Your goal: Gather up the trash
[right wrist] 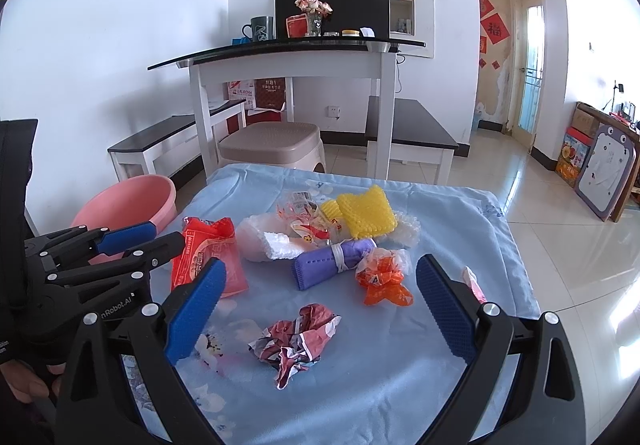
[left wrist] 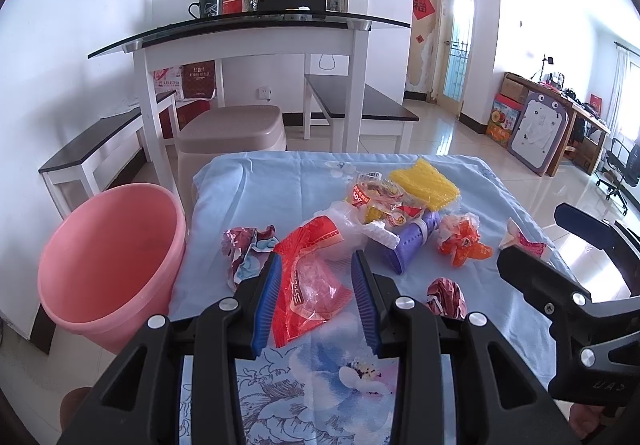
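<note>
Two black plastic grippers are seen: the left gripper [left wrist: 316, 285] and right gripper [right wrist: 320, 301], each fitted with ribbed blue pads [right wrist: 196, 309], silver round screws [left wrist: 157, 321] and white lettering.

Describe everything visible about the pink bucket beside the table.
The pink bucket is a round, smooth plastic pail, open-topped with a rolled rim and no handle or lid visible. It stands upright on the floor off the left edge of the blue floral tablecloth, near a beige stool. What shows of its inside looks empty, with faint scuffs on the wall. Whether its rim touches the hanging cloth cannot be told.
</note>
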